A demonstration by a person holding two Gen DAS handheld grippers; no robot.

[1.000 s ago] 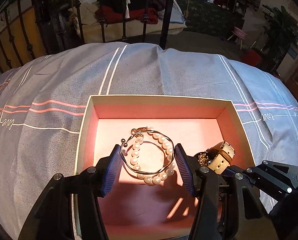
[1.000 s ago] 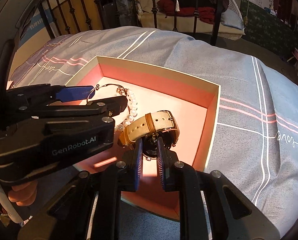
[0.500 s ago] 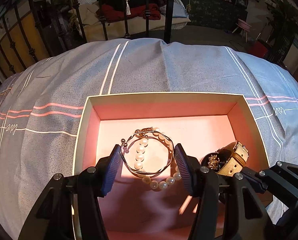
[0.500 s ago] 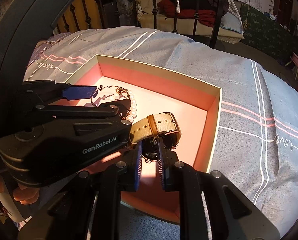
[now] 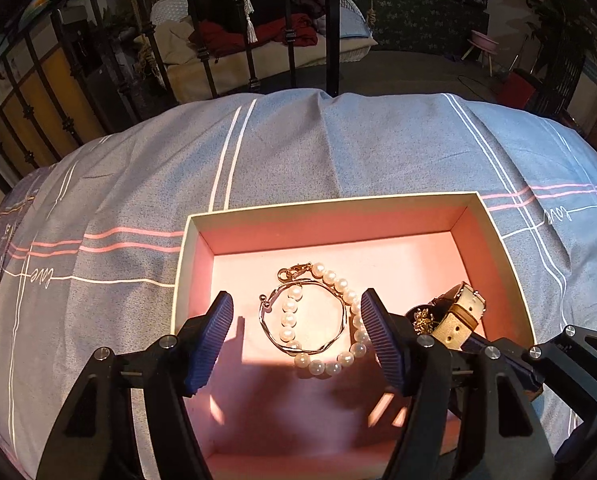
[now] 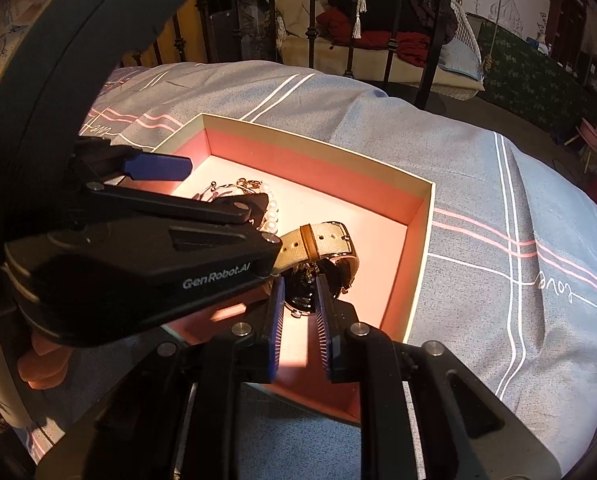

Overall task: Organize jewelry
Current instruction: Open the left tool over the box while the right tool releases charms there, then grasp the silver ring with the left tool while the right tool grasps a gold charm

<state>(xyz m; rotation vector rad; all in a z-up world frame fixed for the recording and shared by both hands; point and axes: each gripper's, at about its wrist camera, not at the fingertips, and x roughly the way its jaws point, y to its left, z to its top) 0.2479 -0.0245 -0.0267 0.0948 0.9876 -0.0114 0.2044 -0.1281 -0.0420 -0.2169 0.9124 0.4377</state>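
Pearl bracelet [image 5: 324,316] and thin metal bangle [image 5: 302,318] lie overlapping on the pink floor of the open box [image 5: 330,206], between the left gripper's [image 5: 298,334] wide-spread pads. Right, the right gripper [image 6: 300,306] narrowly clasps the beige-strapped watch [image 6: 318,254]. Striped bedspread [image 5: 338,144] beneath.

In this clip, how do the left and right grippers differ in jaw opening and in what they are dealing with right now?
The left gripper has its jaws spread wide; the right gripper has its jaws nearly together. The left touches nothing, with the pearl bracelet and thin bangle lying loose between its fingers; the right pinches the dark-faced watch by its case. Both reach into the same pink-lined box on the striped bedspread.
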